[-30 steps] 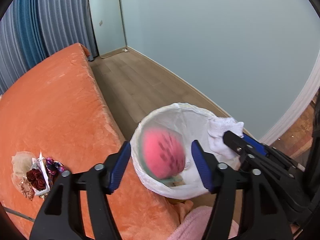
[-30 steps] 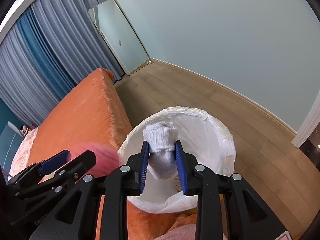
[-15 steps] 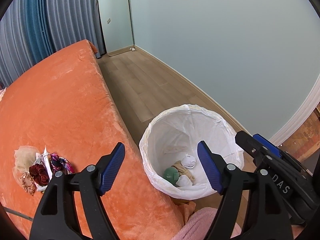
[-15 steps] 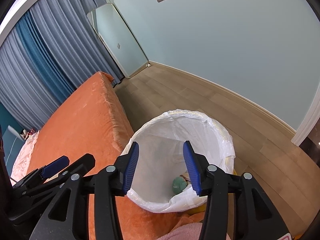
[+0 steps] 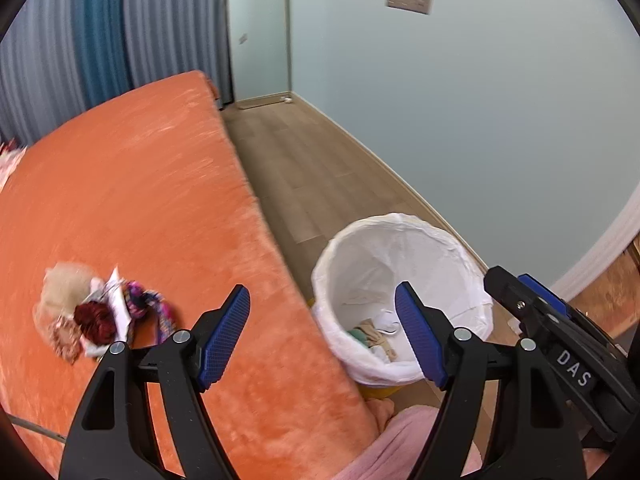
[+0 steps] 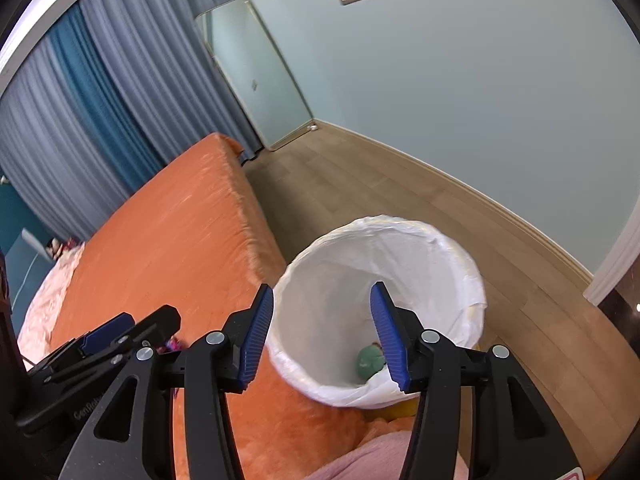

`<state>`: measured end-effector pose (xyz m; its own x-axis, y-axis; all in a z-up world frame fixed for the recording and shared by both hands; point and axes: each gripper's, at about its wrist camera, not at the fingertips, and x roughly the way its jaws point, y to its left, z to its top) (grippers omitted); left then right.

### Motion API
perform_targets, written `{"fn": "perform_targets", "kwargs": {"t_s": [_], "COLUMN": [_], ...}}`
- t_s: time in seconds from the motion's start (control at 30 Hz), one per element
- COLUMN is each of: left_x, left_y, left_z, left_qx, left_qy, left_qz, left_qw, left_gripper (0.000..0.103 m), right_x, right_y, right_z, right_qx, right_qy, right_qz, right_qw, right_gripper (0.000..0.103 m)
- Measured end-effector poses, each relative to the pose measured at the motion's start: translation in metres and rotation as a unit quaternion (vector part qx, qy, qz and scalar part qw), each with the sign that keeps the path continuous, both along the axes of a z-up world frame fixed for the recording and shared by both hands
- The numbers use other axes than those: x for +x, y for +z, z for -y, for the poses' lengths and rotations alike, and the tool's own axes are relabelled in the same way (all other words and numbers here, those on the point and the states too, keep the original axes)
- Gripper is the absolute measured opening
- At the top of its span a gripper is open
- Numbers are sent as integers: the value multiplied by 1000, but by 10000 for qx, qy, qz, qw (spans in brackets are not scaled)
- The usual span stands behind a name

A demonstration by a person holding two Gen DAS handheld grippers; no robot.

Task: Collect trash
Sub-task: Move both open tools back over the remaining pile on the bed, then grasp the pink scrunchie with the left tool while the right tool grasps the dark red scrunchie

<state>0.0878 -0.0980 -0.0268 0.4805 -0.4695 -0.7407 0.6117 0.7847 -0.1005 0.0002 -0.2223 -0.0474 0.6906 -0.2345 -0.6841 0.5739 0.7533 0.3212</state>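
A bin lined with a white bag [image 5: 400, 220] [image 6: 380, 222] stands on the floor against the orange bed [image 5: 140, 180]. Crumpled trash [image 5: 374, 334] lies at its bottom, including a green lump [image 6: 370, 362]. A small pile of trash [image 5: 96, 312], beige, dark red and multicoloured bits with white paper, lies on the bed to the left. My left gripper [image 5: 322, 300] is open and empty, over the bed edge beside the bin. My right gripper [image 6: 322, 292] hangs over the bin's near rim; its jaws are opening with nothing between them.
Wooden floor [image 6: 400, 188] runs between the bed and a pale blue wall. A tall mirror [image 6: 256, 72] leans in the far corner beside blue-grey curtains [image 6: 80, 112]. Pink fabric [image 5: 400, 440] shows at the bottom edge, below the grippers. A white door frame [image 6: 616, 272] stands at right.
The pink and green thing that was dropping from my left gripper and the white cloth in my right gripper have gone into the bin. Both grippers opened wider; the left moved toward the bed.
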Motion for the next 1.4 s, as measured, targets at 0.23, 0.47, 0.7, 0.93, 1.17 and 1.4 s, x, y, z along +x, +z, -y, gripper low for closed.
{"fn": "perform_targets", "kwargs": {"t_s": [0.23, 0.47, 0.7, 0.93, 1.17, 1.4], "left_x": [12, 32, 55, 87, 125, 163], "left_y": [-4, -16, -40, -75, -108, -136], "left_z": [-63, -140, -215, -290, -334, -344], "left_qx": [-37, -123, -78, 9, 54, 3], "left_qy": [598, 1352, 2100, 2845, 3225, 3362], "left_qz": [-55, -285, -493, -822, -1145, -1411], "left_qw": [9982, 9903, 9764, 9552, 9396, 9312], "left_gripper": [71, 71, 71, 71, 71, 71], "right_x": [23, 59, 93, 132, 178, 229], "right_y": [5, 5, -10, -36, -59, -92], "right_z": [-49, -121, -180, -224, -266, -295], "right_qx": [-120, -314, -270, -269, -218, -90], "right_qy": [585, 1411, 2028, 2493, 2886, 3143], "right_qz": [-113, -328, -568, -858, -1043, -1269], "right_qw": [9982, 9890, 9772, 9642, 9515, 9408], "right_gripper": [55, 56, 56, 56, 56, 56]}}
